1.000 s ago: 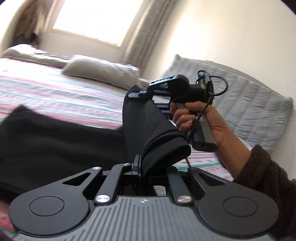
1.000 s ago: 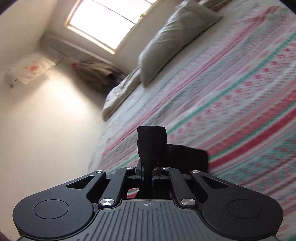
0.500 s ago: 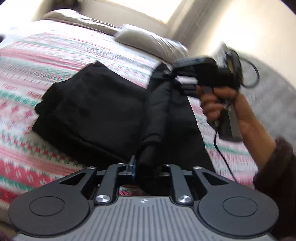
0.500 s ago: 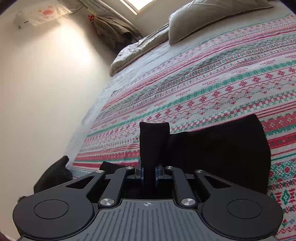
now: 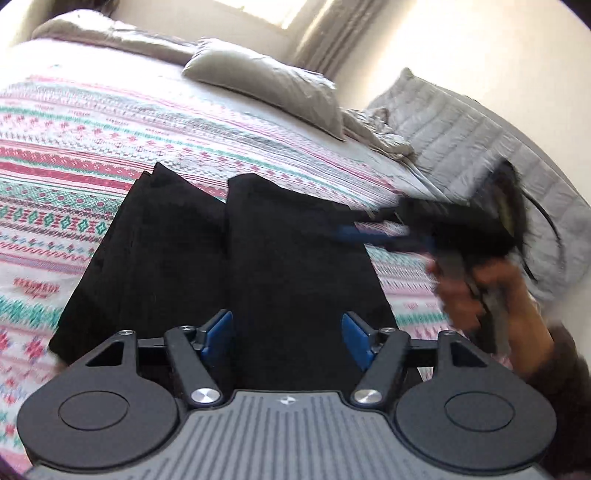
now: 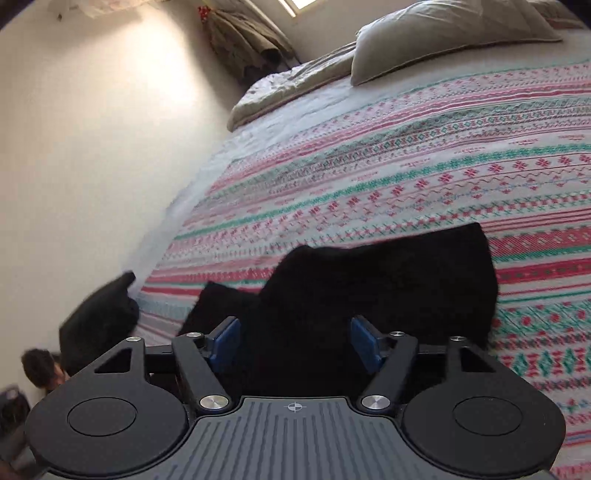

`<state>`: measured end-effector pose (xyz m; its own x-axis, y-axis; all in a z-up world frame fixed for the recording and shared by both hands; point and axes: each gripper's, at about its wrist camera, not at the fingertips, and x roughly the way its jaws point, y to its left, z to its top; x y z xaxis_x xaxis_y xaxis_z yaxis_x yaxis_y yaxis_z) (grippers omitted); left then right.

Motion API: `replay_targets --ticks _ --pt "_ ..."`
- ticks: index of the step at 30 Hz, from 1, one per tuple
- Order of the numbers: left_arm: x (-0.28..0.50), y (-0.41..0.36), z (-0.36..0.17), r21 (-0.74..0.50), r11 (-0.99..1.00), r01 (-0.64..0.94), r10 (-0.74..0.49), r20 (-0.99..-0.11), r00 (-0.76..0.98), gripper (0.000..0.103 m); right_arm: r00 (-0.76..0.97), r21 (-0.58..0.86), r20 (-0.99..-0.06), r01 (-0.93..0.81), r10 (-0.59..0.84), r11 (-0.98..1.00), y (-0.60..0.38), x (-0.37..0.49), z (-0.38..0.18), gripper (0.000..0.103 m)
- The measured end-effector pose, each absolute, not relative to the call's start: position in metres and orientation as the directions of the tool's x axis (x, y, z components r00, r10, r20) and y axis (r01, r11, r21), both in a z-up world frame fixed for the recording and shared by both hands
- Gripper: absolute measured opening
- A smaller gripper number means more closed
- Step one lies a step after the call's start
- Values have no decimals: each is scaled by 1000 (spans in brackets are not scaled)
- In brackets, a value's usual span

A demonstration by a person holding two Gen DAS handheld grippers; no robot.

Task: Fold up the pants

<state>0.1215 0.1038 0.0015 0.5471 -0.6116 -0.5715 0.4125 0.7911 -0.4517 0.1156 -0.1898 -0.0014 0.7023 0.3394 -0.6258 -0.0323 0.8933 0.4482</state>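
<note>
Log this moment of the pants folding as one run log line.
stage: fold laid down | black pants: folded on striped blanket | left gripper: opening, pads clear of cloth | right gripper: opening, pads clear of cloth

Bright daylight enters from a window point(image 5: 306, 14) at the top of both views, washing out the pane and the pale wall point(image 6: 92, 147). The black pants point(image 5: 229, 266) read as a flat dark mass without detail. Motion blur smears the right hand point(image 5: 476, 284). Fisheye distortion bends edges and darkens corners.
</note>
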Motion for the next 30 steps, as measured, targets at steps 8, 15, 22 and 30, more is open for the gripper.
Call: replay_targets --ticks 8,15,22,30 --pt "153 106 -6 -485 810 329 -583 -612 534 49 654 282 -713 -64 254 957 -186 79 -6 75" --pt "160 94 -6 -430 850 304 -523 -622 583 5 642 226 -734 -77 222 971 -188 73 -7 75" --pt "143 91 29 -290 883 368 -468 -579 668 5 648 209 -732 -76 208 975 -191 69 -8 75" --pt "148 147 39 -262 929 263 -369 -573 732 5 636 214 -740 -84 218 973 -187 68 -10 75"
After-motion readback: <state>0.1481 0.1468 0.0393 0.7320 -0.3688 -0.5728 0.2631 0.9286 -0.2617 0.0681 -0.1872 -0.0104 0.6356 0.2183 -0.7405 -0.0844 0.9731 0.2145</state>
